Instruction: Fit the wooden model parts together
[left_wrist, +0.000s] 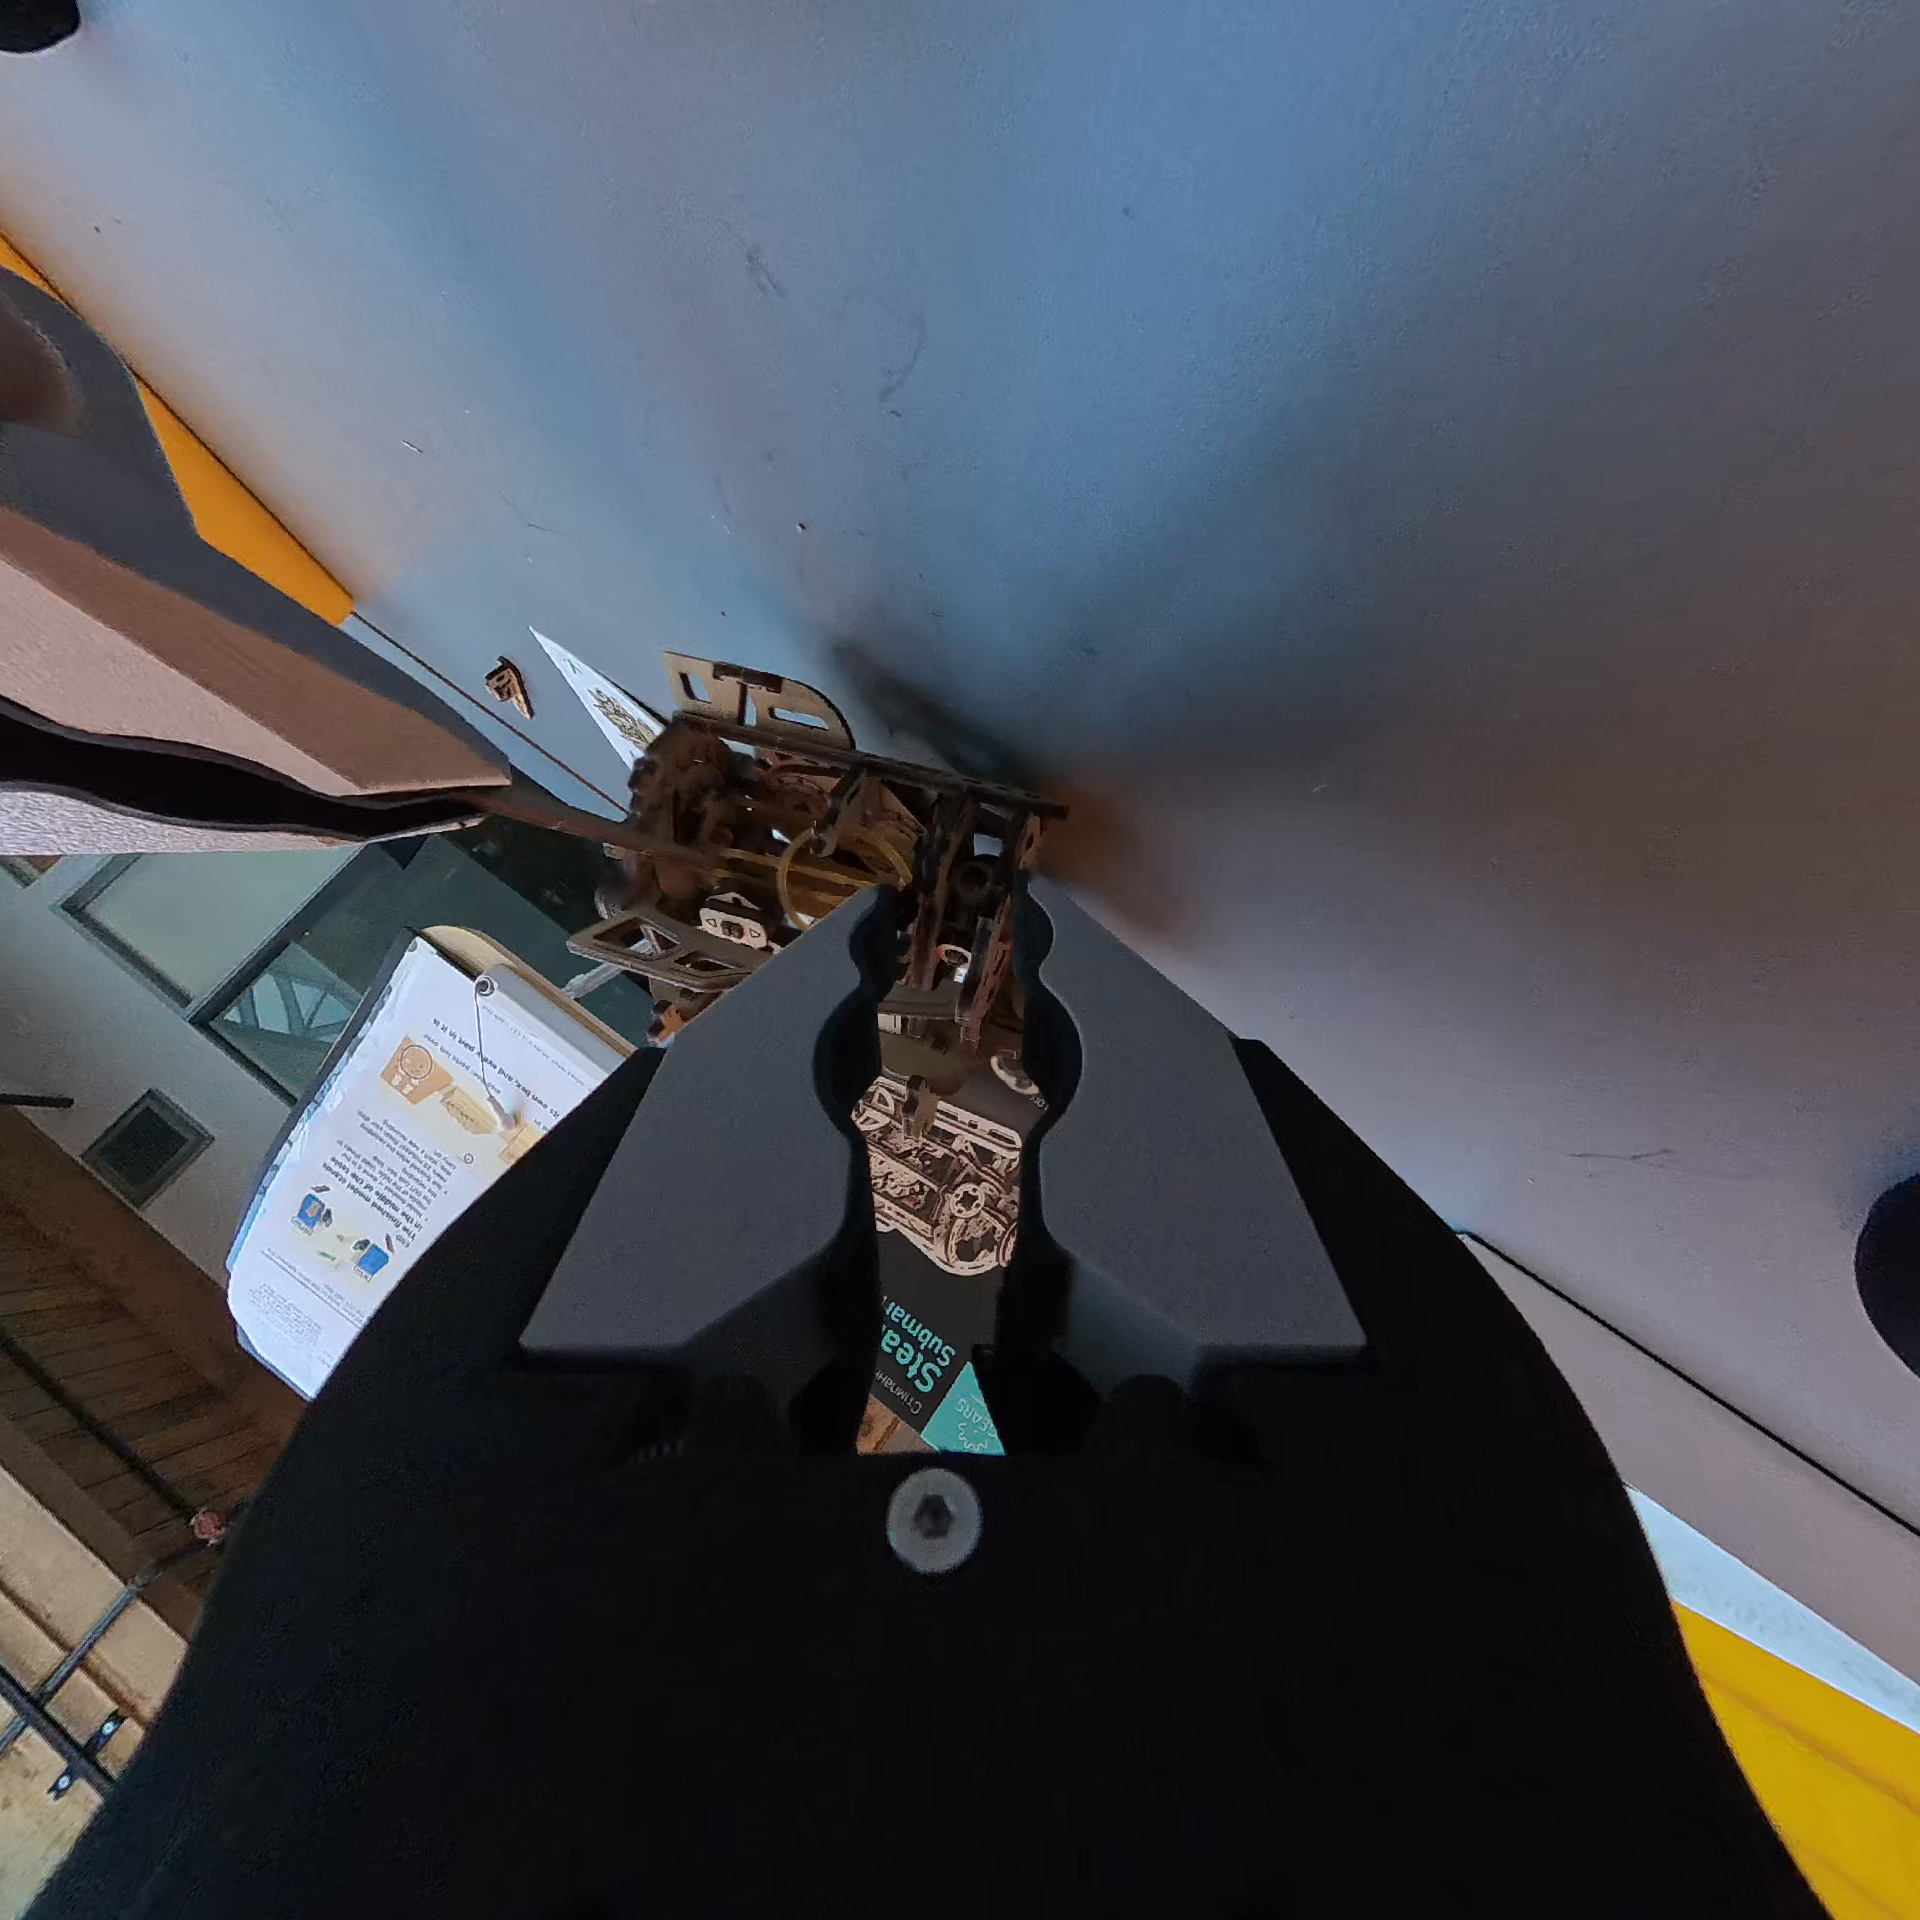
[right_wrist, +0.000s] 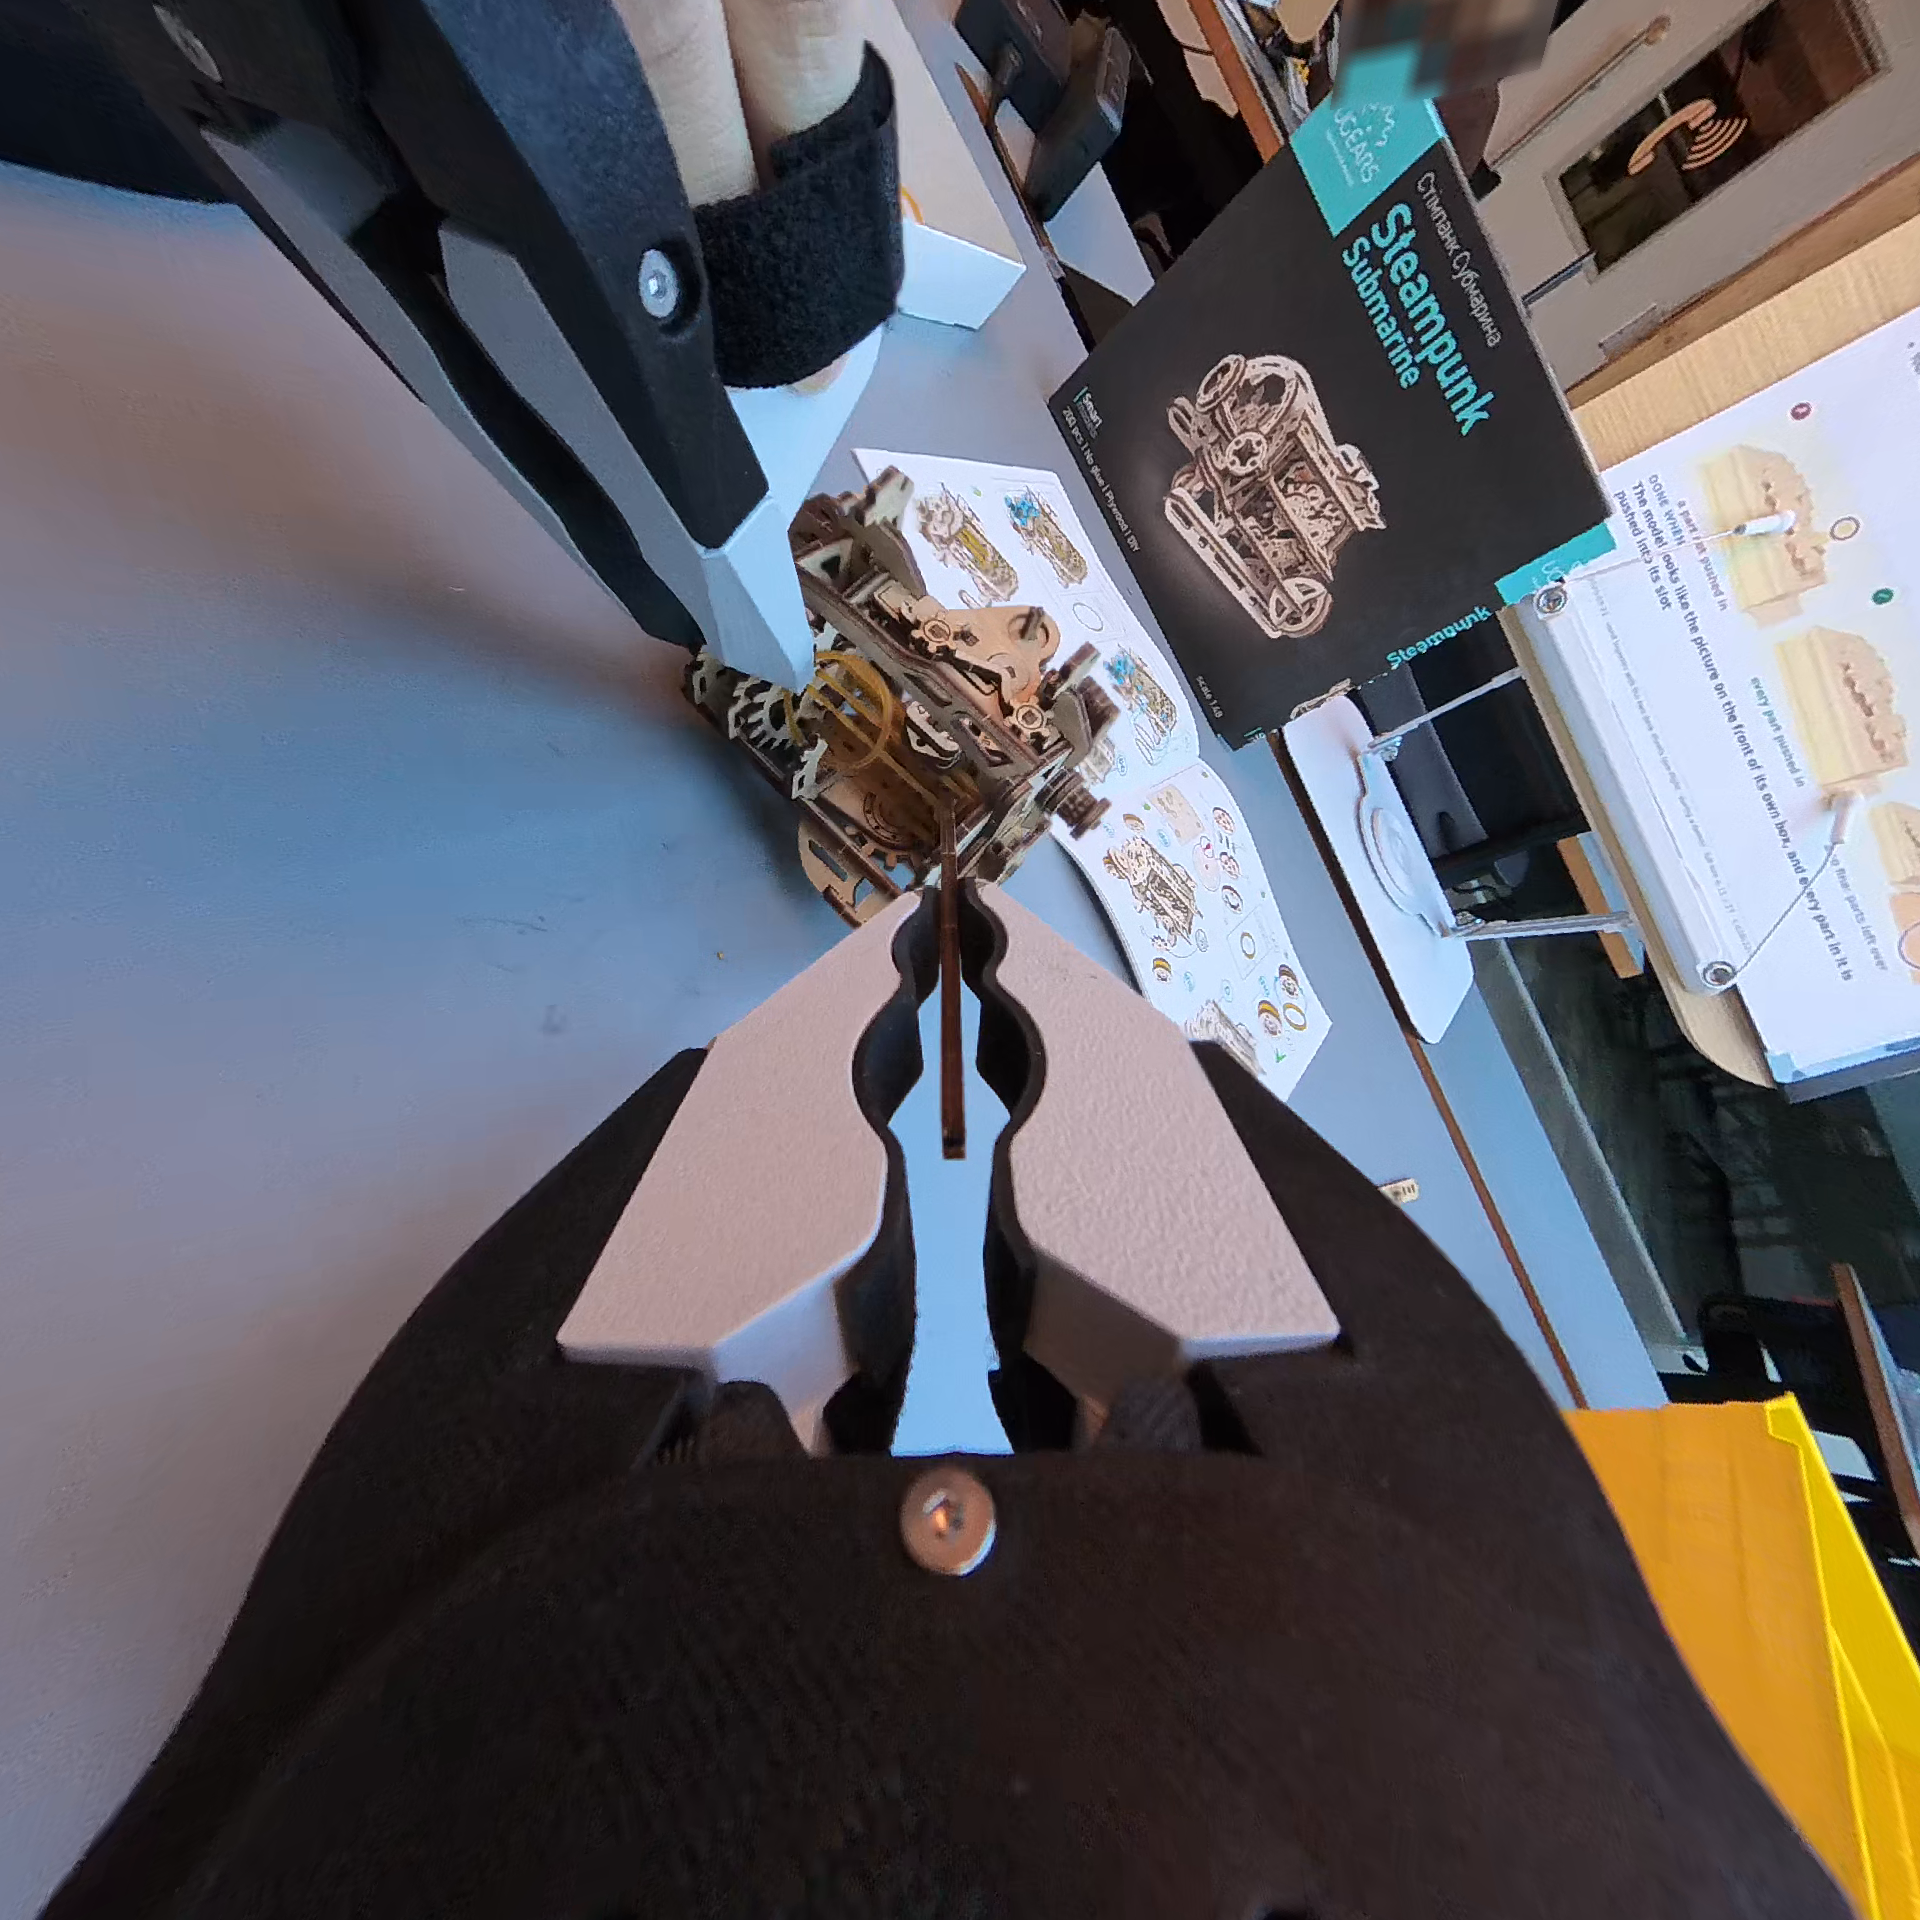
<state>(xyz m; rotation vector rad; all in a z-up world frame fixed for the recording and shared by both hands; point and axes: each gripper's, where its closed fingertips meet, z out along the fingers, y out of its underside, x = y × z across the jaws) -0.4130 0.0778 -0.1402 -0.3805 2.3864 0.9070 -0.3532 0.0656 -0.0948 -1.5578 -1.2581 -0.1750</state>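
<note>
Your right claw (right_wrist: 951, 914) pinches a thin wooden strip (right_wrist: 951, 1029), its long axis pointing straight ahead at the wooden model (right_wrist: 935, 717) on the bench (right_wrist: 312, 727); your left claw (left_wrist: 951, 925), clamped on it, is nearer.

My grey tabletop (right_wrist: 312, 831) fills nine o'clock, daylit and scuffed. At two o'clock a pale wooden board (right_wrist: 1662, 343) stands beyond it; yellow sheeting (right_wrist: 1766, 1621) lies at four o'clock, dark glazing (left_wrist: 260, 966) further back.
</note>
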